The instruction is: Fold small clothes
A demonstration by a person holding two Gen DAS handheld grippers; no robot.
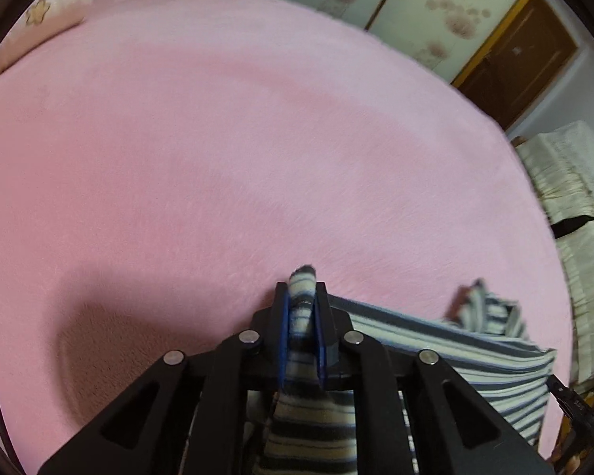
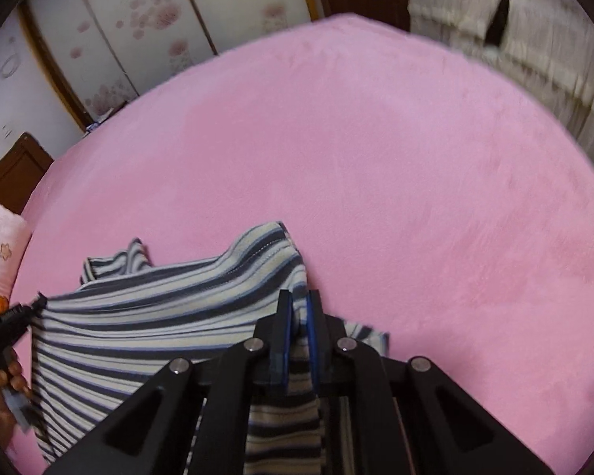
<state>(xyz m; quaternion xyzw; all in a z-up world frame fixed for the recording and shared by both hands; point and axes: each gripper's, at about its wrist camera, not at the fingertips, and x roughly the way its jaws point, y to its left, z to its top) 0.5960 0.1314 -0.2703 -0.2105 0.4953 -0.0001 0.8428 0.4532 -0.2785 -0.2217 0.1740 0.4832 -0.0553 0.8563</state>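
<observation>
pink bedspread (image 1: 217,138), floral wardrobe doors (image 2: 138,19)

Left wrist view: riding just behind the left tool (image 1: 301,297), looking steeply down and forward over the pink bed (image 1: 217,138), very near the striped garment (image 1: 475,352) at lower centre.
Right wrist view: sitting behind the right tool (image 2: 299,304), tilting down likewise, wardrobe doors (image 2: 138,19) at upper left.
Shared: both are taking in the same garment, bed and wardrobe.
</observation>
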